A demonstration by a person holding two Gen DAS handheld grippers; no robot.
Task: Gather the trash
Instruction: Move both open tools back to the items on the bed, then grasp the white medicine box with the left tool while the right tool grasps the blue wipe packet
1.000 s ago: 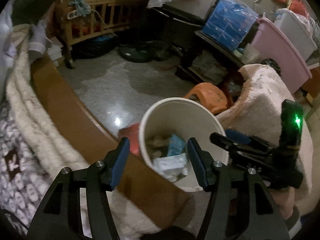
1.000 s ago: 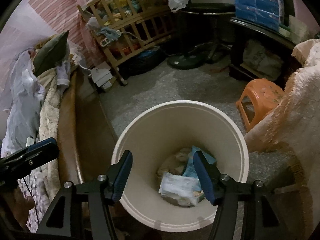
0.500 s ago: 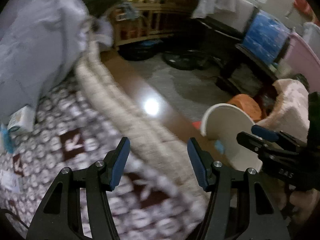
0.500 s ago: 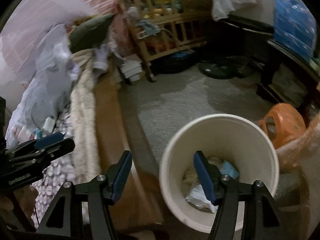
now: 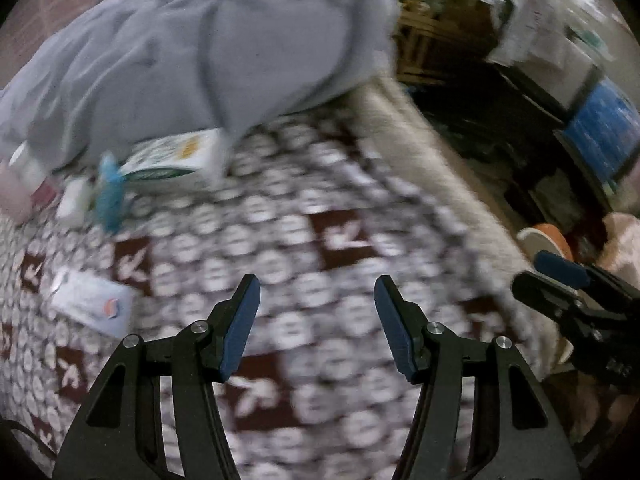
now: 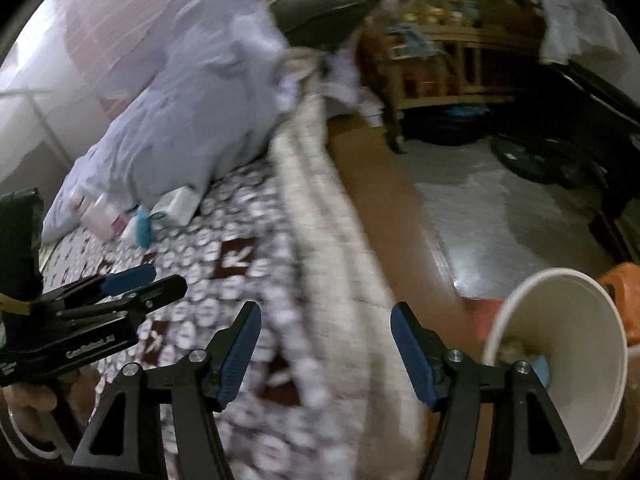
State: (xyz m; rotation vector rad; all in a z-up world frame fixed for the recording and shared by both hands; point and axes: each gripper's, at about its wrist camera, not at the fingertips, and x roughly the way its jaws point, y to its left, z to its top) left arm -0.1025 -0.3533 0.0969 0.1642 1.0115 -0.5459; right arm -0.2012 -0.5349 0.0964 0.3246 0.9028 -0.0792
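Note:
My left gripper (image 5: pixel 316 312) hangs open and empty over the brown-and-white patterned bedspread (image 5: pixel 280 240). On the bedspread lie a white and green carton (image 5: pixel 172 160), a blue wrapper (image 5: pixel 110 200), a small white packet (image 5: pixel 74 200) and a flat white packet (image 5: pixel 94 304). My right gripper (image 6: pixel 326 344) is over the bed's cream fringe (image 6: pixel 320 240); its jaws are opening with nothing between them. The white bin (image 6: pixel 560 344) with trash inside stands on the floor at the right. The carton (image 6: pixel 178 204) and the blue wrapper (image 6: pixel 143 230) show far left in the right wrist view.
A grey-blue duvet (image 5: pixel 192 48) is heaped at the head of the bed. A wooden bed rail (image 6: pixel 384 216) runs beside the grey floor (image 6: pixel 500 208). An orange stool (image 6: pixel 622 280), a wooden crib (image 6: pixel 440 52) and dark furniture crowd the far side.
Both grippers have swung left from above the bin to over the bed. The bin has slid to the right edge of both views. The trash on the bedspread has come into view.

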